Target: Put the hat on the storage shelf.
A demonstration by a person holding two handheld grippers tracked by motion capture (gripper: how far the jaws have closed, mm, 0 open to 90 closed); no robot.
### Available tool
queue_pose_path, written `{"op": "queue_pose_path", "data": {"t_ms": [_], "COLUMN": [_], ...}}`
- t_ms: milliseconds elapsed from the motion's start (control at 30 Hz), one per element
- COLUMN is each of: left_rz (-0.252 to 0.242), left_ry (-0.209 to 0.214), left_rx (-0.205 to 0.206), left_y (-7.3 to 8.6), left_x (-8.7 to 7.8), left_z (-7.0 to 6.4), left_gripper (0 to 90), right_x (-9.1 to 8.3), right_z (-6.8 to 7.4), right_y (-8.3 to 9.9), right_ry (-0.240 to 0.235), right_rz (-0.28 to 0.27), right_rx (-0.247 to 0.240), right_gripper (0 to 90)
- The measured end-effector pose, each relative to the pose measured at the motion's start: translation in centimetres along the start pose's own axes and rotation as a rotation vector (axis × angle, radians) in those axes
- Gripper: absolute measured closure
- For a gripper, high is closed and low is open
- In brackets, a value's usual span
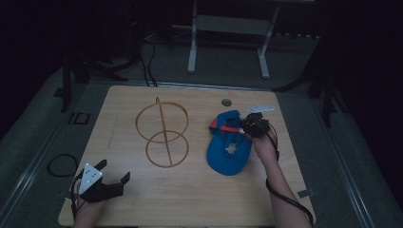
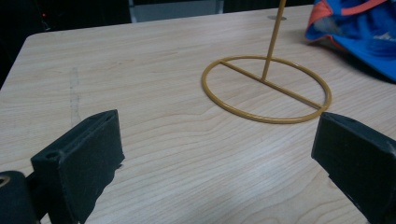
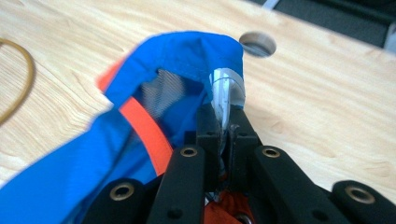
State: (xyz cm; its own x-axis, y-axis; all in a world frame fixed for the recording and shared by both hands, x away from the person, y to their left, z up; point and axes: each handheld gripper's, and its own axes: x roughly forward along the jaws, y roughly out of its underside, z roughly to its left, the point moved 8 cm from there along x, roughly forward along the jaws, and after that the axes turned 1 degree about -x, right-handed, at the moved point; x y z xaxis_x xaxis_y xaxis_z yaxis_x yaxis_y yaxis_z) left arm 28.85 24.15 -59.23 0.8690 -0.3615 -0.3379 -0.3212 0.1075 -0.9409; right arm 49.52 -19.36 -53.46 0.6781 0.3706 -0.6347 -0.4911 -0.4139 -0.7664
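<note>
The right gripper (image 1: 250, 124) is closed on the back edge of the blue cap (image 1: 229, 151), and its jaws pinch the fabric between them near a grey strap piece (image 3: 227, 88). From this gripper, the body of the cap hangs toward the person and rests on the tabletop (image 1: 199, 199), with the orange trim (image 3: 144, 128) just beside the jaws. The left gripper (image 1: 112, 175) is open and holds nothing; it rests near the near corner of the tabletop. Ahead of its jaws, well apart, stands the yellow wire stand (image 2: 267, 88), and the cap is farther beyond it.
</note>
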Motion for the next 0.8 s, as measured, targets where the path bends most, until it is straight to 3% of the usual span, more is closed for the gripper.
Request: {"op": "queue_pose_path", "data": {"t_ms": [167,200,567,633,667,733,767,800], "left_rz": [-0.004,-0.006,-0.029,-0.048,-0.048,-0.057,-0.057,-0.061], "left_ry": [-0.001,0.002,0.049,0.067,0.067,0.079,0.079,0.093], "left_rx": [-0.012,-0.017,-0.017,-0.015,-0.015,0.014,0.014,0.032], "left_y": [-0.2,-0.5,-4.0,-5.5,-5.5,-7.5,-7.5,-9.0], "left_x": [-0.1,-0.2,-1.3,-2.0,-2.0,-2.9,-2.9,-3.3], "left_z": [0.0,-0.1,-1.3,-1.7,-1.7,-2.3,-2.3,-2.7], "left_gripper": [2.4,2.4,2.4,2.4,2.4,2.4,2.4,2.4], "right_x": [-1.9,-3.0,-7.9,-8.7,-8.7,-9.6,-9.6,-10.2], "right_z": [0.0,0.0,-0.2,-0.2,-0.2,-0.2,-0.2,-0.2], "right_y": [-1.0,-1.6,-4.4,-4.7,-4.7,-5.0,-5.0,-5.1], "right_ry": [-0.004,-0.011,-0.011,-0.013,-0.013,-0.016,-0.016,-0.022], "right_rz": [-0.048,-0.077,-0.185,-0.197,-0.197,-0.213,-0.213,-0.219], "right_rx": [0.014,0.025,0.029,0.025,0.025,0.021,0.021,0.019], "right_gripper": [86.6,86.5,86.5,86.6,86.6,86.6,86.6,86.6]}}
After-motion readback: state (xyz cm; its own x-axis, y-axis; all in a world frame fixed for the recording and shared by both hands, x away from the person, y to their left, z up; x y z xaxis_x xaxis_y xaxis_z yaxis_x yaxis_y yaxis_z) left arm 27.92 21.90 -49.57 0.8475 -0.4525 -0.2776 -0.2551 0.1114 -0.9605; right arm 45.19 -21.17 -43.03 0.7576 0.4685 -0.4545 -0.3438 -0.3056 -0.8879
